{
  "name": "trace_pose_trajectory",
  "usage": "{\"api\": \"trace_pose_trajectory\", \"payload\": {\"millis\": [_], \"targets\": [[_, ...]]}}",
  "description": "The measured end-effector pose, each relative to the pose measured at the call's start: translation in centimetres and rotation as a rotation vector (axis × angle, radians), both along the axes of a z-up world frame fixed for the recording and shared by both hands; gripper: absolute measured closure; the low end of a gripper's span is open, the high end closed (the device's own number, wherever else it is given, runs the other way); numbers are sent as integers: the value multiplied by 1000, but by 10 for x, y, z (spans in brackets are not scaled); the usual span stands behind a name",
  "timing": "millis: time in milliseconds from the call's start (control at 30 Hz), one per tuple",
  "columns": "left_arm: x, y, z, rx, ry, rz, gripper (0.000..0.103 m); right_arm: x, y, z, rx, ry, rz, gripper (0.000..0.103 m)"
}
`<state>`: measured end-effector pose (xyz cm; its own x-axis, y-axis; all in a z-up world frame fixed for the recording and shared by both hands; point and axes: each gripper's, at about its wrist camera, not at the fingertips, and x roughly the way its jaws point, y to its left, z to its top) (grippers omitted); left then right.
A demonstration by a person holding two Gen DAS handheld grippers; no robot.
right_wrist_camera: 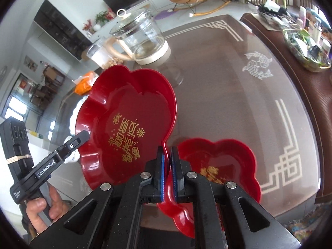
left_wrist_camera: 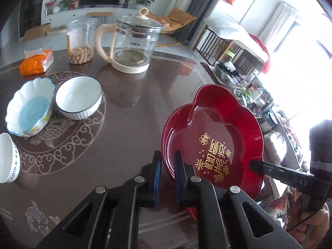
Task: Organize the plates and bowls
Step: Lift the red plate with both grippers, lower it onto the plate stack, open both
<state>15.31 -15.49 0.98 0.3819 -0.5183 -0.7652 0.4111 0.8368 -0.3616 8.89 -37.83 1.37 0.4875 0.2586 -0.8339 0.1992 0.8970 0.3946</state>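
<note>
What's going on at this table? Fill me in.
A person is holding a claw in each hand, and both are clamped on one red flower-shaped plate. The left claw grips one rim, the right claw the opposite rim, holding it above the table. A second red plate lies on the table below. Three bowls sit untouched to the left.

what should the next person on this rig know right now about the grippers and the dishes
Left gripper: jaws shut on the near rim of the raised red plate.
Right gripper: jaws shut on the opposite rim of that plate.
Second red plate lies on the table beneath.
Blue scalloped bowl, white ribbed bowl and white lettered bowl sit apart to the left.
Done: one plate lifted.
Left: set it down, probably stacked; group the bowls.
</note>
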Motion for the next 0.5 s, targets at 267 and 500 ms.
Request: {"api": "trace_pose_trajectory", "payload": {"millis": [267,500], "targets": [[-40,-56,-41,54,73,-116,89,-59,-55,-35,-9,89,-129,94],[-64,-68,-52,104,83,-154,85,-57,-77,-63,-6,134,-164,90]]}}
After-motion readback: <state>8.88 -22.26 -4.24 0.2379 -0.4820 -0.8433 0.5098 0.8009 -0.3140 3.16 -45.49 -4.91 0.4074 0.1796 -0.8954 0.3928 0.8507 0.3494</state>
